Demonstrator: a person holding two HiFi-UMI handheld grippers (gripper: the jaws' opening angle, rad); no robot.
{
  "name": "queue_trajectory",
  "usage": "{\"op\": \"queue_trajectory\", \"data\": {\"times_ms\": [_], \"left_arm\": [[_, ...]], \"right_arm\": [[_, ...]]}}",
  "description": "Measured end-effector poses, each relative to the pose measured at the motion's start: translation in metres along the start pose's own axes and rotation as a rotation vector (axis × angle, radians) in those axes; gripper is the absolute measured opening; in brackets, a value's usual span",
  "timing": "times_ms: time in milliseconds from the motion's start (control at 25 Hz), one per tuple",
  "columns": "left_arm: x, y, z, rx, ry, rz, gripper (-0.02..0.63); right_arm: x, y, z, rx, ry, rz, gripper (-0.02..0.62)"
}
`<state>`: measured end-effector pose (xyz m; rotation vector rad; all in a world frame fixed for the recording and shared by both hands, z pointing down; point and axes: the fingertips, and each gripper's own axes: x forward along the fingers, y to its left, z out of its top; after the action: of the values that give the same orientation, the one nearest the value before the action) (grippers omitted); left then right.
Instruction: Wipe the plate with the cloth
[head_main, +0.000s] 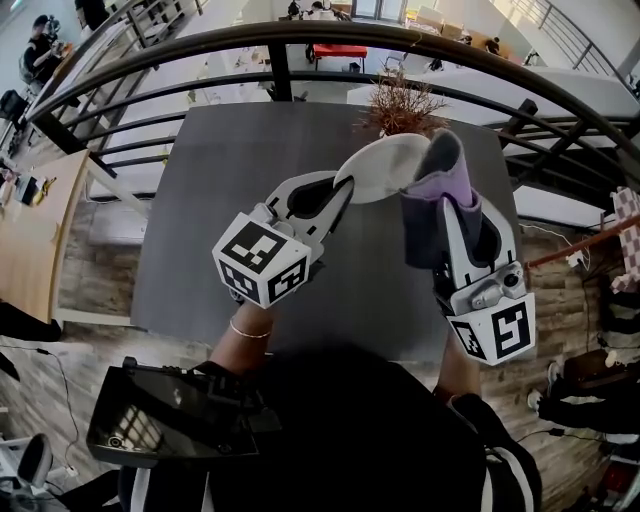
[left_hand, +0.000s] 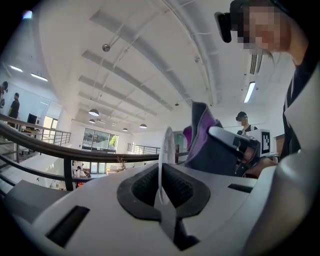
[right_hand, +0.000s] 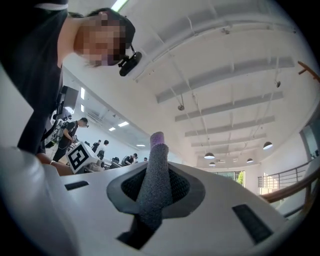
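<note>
While left gripper (head_main: 343, 190) jaws clamp the round white plate (head_main: 385, 168) by its rim over the dark grey desk (head_main: 200, 220), right gripper (head_main: 440, 203) jaws pinch a grey-purple cloth (head_main: 446, 160) beside it.

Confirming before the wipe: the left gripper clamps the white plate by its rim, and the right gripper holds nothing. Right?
Not quite. The right gripper is not empty: the right gripper view shows its jaws shut on the grey and purple cloth. The left gripper does clamp the white plate by its rim.

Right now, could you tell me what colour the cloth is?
Purple and grey cloth, clearest in the head view.
</note>
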<state>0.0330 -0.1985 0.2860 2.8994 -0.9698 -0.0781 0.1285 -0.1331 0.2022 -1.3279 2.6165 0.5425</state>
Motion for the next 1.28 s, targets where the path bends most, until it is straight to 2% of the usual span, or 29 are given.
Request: {"op": "queue_trajectory", "data": {"times_ms": [120, 320, 600, 880, 1280], "left_arm": [[-0.001, -0.003, 0.002, 0.007, 0.007, 0.004, 0.015], [0.000, -0.011, 0.003, -0.013, 0.004, -0.029, 0.017], [0.002, -0.022, 0.009, 0.017, 0.013, -0.041, 0.017], [0.001, -0.037, 0.012, 0.032, 0.005, -0.069, 0.017], [0.001, -0.042, 0.016, 0.050, 0.001, -0.072, 0.017]], "right_arm": [[0.008, 0.015, 0.015, -0.037, -0.031, 0.050, 0.040], [0.022, 0.039, 0.025, -0.042, -0.068, 0.135, 0.040], [0.036, 0.062, 0.007, -0.101, -0.021, 0.202, 0.040], [0.043, 0.065, -0.021, -0.101, 0.054, 0.192, 0.040], [0.043, 0.053, -0.021, -0.125, 0.044, 0.151, 0.040]]}}
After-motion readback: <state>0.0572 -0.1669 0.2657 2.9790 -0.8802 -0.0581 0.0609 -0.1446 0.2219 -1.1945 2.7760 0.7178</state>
